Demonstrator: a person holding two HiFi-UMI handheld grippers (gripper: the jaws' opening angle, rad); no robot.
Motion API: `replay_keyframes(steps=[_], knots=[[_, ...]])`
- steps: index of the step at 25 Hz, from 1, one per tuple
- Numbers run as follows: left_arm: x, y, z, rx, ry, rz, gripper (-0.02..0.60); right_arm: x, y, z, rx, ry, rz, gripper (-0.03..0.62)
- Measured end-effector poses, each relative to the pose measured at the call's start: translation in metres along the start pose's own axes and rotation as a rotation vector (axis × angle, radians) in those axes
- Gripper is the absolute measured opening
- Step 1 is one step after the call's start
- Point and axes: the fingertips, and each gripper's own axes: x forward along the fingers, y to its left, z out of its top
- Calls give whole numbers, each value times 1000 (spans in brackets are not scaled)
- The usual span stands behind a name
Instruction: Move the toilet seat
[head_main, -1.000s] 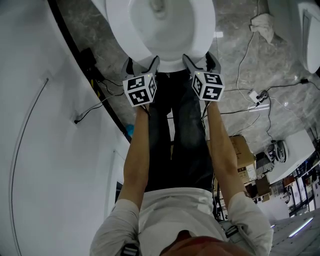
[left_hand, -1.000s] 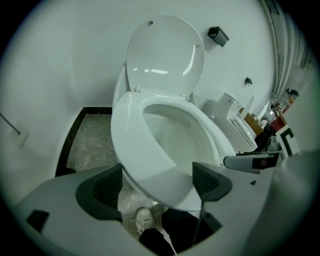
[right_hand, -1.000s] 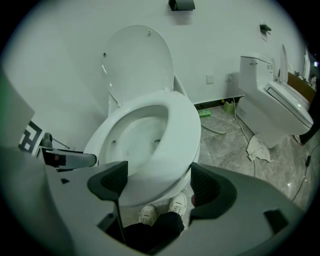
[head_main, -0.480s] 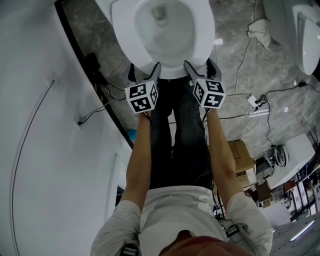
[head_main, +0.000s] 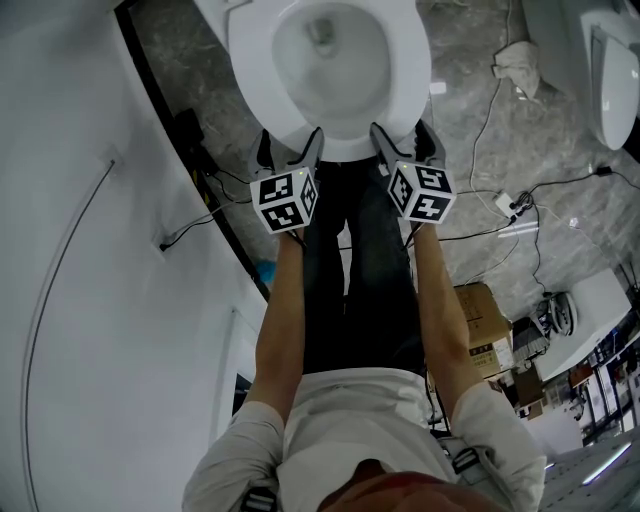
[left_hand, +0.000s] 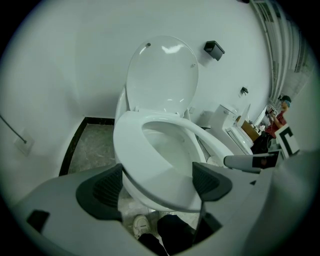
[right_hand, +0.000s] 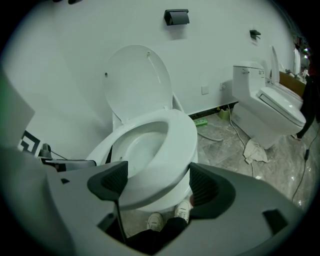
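White oval toilet seat (head_main: 408, 60) (left_hand: 150, 167) (right_hand: 175, 145), glossy and ring-shaped, is down over the bowl (left_hand: 131, 189) and hinged at the far end. Its near edge looks raised a touch, with a dark gap showing beneath on the left side. That near rim sits between the spread jaws of the left tool (head_main: 290, 145) and the right tool (head_main: 405, 135).

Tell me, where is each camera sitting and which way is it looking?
Head view: on the person's head, looking steeply down at the toilet seat; shows both arms, legs, left tongs and right tongs.
Left gripper view: rides the left tongs, facing forward over the seat's front to the raised lid; shows its own open jaws.
Right gripper view: rides the right tongs, facing the same seat, a second toilet at right; shows its open jaws and shoes.
Shared: both gripper views see the seat and lid.
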Motion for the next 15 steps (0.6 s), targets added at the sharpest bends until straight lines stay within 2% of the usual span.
replay_keyframes(steps=[15], knots=[[-25,-10,35,11,-90,-1,433,-24,9,35,51,-88,10,397]])
